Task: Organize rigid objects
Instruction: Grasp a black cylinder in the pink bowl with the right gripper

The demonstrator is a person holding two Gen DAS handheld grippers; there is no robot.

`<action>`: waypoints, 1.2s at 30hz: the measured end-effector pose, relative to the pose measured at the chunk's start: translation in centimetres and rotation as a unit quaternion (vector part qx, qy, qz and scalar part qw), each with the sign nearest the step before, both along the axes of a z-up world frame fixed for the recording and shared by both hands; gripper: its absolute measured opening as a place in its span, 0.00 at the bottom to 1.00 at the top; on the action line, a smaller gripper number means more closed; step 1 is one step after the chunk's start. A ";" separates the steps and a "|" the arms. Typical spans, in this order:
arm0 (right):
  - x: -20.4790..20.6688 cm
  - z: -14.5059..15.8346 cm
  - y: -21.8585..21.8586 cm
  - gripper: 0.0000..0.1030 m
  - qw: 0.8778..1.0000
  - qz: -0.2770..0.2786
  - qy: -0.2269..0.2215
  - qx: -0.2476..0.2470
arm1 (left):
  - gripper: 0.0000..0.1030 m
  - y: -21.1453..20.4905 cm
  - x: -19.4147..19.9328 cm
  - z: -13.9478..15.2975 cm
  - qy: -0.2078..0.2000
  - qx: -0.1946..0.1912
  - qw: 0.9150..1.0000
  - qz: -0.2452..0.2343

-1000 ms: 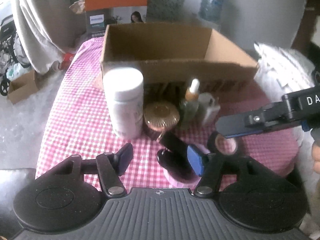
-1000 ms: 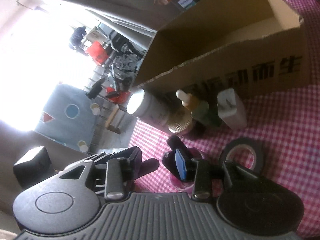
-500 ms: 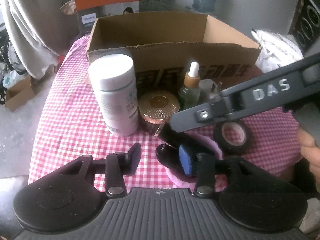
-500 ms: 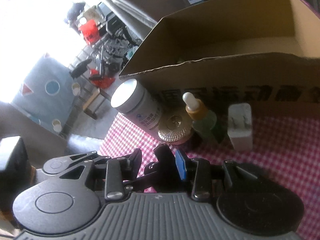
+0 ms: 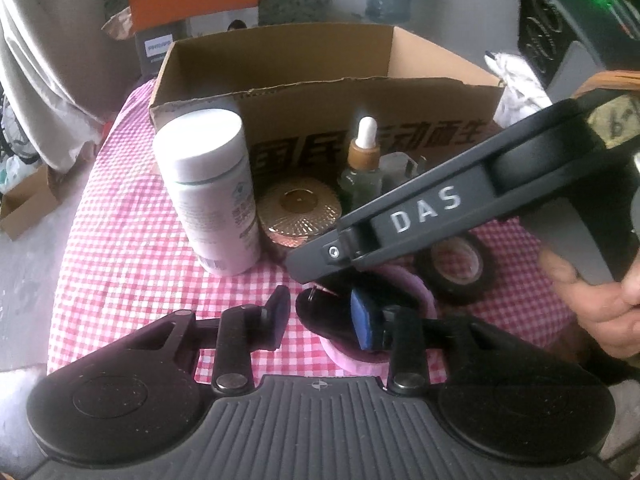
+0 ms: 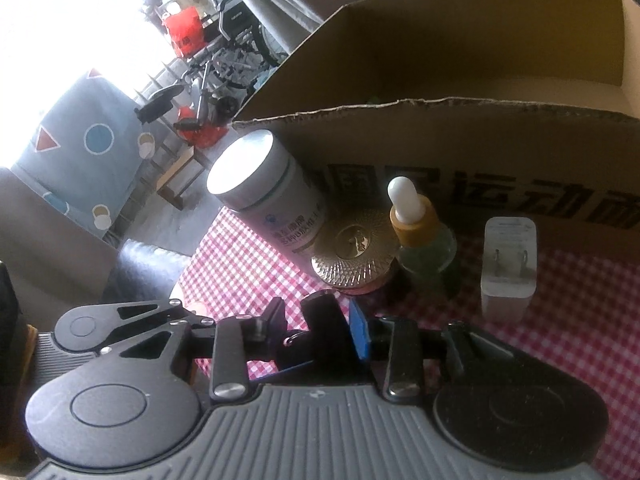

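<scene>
Left wrist view: the left gripper (image 5: 316, 316) hangs low over the checked bench (image 5: 120, 240) with its fingers (image 5: 276, 312) apart and nothing between them. Just beyond them lies a dark glossy object (image 5: 328, 320) on a pink round thing (image 5: 408, 288); what the dark object is I cannot tell. The right gripper (image 5: 316, 264), held by the right hand (image 5: 600, 304), reaches in from the right over that same spot. Behind stand a white bottle (image 5: 208, 188), a gold-lidded jar (image 5: 298, 216), a dropper bottle (image 5: 362, 168) and a roll of black tape (image 5: 456, 268), all in front of the cardboard box (image 5: 320, 92).

Right wrist view: the right gripper's (image 6: 320, 328) fingers (image 6: 358, 332) sit narrow around a black object (image 6: 320, 320), and they look closed on it, though the contact on the left side is dark and hard to read. The white bottle (image 6: 268, 196), gold-lidded jar (image 6: 354, 248), dropper bottle (image 6: 420, 236) and a white plug adapter (image 6: 508, 264) stand in a row against the cardboard box (image 6: 440, 132).

Judging from both views, the task is barely begun. The visible part of the box interior looks bare, and every item is still out on the bench. The black object seems the first to go, with the bottles, jar, adapter, tape and pink thing left.
</scene>
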State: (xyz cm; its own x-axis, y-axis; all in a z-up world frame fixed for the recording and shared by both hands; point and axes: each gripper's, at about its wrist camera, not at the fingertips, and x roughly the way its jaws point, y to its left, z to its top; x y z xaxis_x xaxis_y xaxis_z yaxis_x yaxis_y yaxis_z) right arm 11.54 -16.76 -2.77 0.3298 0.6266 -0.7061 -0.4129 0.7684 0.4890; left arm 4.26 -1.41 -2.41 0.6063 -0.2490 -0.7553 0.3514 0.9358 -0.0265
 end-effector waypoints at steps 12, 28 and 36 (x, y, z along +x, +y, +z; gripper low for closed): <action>-0.6 0.1 -2.9 0.20 0.999 -0.029 0.010 0.039 | 0.34 0.4 0.4 0.7 0.012 -0.024 1.000 0.000; 0.4 -0.9 -4.4 0.24 0.994 -0.049 0.053 0.082 | 0.37 1.6 2.5 0.2 0.056 -0.099 0.994 0.002; 1.2 -1.5 -2.7 0.29 0.995 -0.027 0.061 0.072 | 0.38 1.2 2.3 0.2 0.047 -0.097 0.994 -0.010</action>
